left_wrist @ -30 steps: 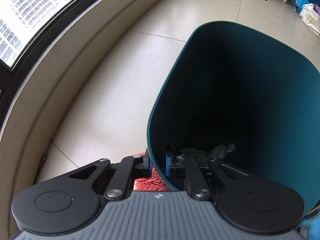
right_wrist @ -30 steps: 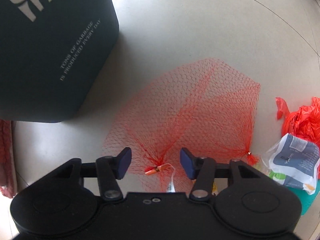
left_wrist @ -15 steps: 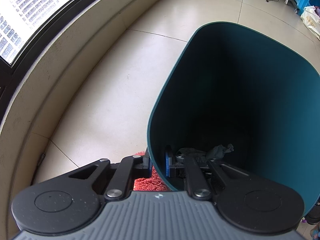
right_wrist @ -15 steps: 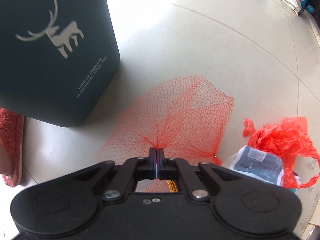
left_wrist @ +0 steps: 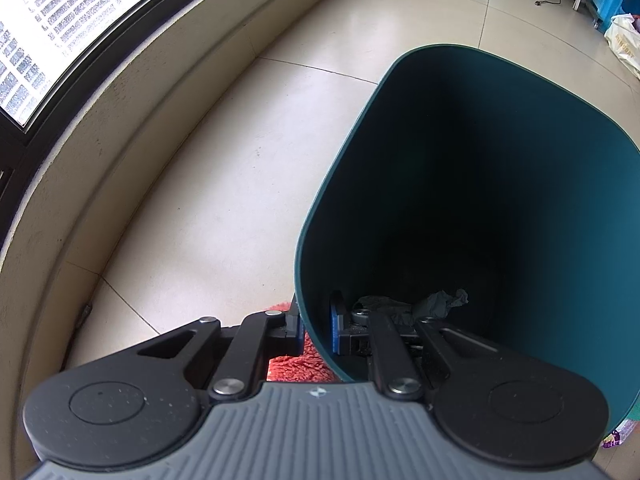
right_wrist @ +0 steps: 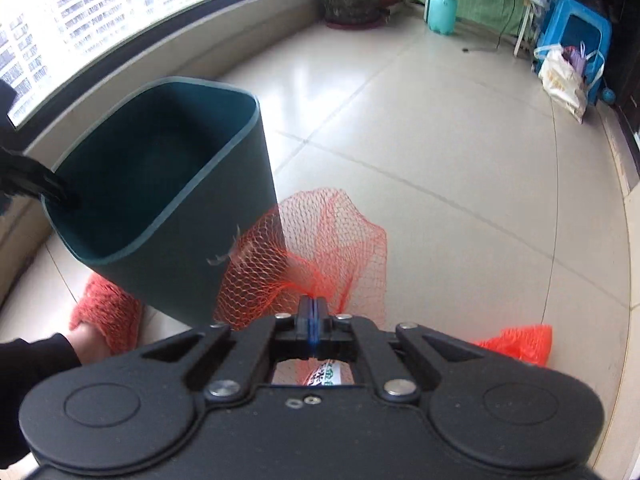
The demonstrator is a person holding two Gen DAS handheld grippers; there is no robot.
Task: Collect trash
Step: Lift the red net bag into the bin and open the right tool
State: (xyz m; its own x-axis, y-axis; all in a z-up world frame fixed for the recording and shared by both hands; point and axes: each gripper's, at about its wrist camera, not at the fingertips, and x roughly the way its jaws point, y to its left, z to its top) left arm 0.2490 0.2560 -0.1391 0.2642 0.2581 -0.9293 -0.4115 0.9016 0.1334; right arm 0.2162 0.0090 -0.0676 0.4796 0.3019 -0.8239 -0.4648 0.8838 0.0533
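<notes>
A dark teal trash bin [left_wrist: 480, 184] fills the right of the left wrist view, tilted. My left gripper [left_wrist: 316, 326] is shut on its near rim, one finger outside and one inside. Crumpled grey trash [left_wrist: 440, 302] lies deep in the bin. In the right wrist view the same bin [right_wrist: 168, 208] stands at the left, mouth open upward. My right gripper [right_wrist: 311, 312] is shut on a red mesh net bag [right_wrist: 320, 248], which hangs bunched in the air beside the bin's wall. The left gripper [right_wrist: 60, 196] shows as a dark shape at the bin's far rim.
A red plastic bag [right_wrist: 516, 342] lies on the tile floor at the lower right. A red fuzzy slipper [right_wrist: 104, 316] on a person's foot is below the bin. A curved window ledge [left_wrist: 120, 92] runs on the left. A plant pot [right_wrist: 352, 0], a teal jug [right_wrist: 440, 12] and a blue stool [right_wrist: 576, 28] stand far back.
My right gripper closed on the net bag lying on the floor and lifted it high, level with the bin's upper wall. The left gripper and bin have stayed put.
</notes>
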